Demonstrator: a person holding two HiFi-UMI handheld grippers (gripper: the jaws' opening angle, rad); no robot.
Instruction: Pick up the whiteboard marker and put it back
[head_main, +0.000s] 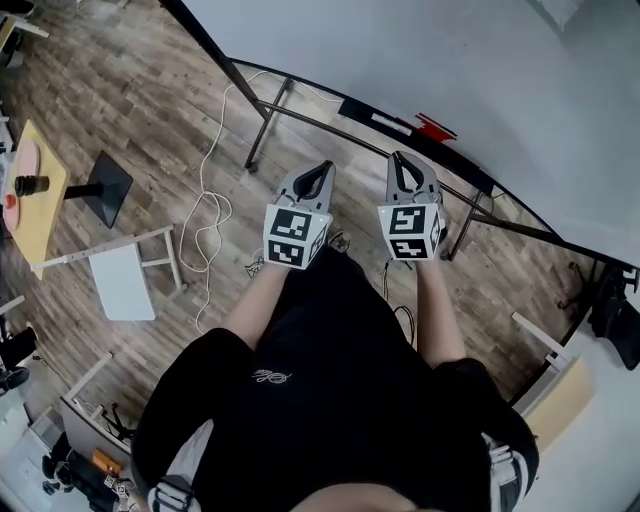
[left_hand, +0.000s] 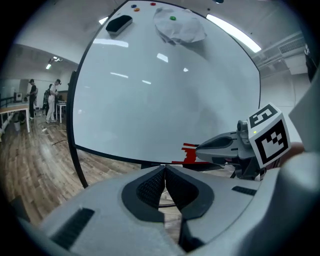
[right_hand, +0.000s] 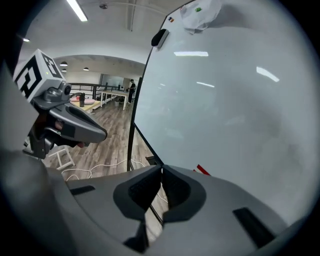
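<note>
Head view: closest in, a person in a black top holds the left hand-held gripper (head_main: 322, 166) and the right hand-held gripper (head_main: 400, 160) side by side in front of the whiteboard (head_main: 420, 50). Each has its jaws pressed together with nothing between them. Just beyond their tips, on the ledge (head_main: 300, 84) along the whiteboard's lower edge, lies a red object that looks to be the whiteboard marker (head_main: 435, 127), nearer the right hand-held gripper. A dark block (head_main: 372, 117) sits beside it on the same ledge, the only holder in play here. The likely risk is that jaws reaching the ledge without first spreading would nudge the marker off its narrow perch onto the wood floor (head_main: 150, 100). The white cable (head_main: 205, 215) looped on the floor below the whiteboard's frame could also catch a foot. Higher on the whiteboard hang an eraser (left_hand: 119, 23) and a crumpled sheet (left_hand: 179, 27).
</note>
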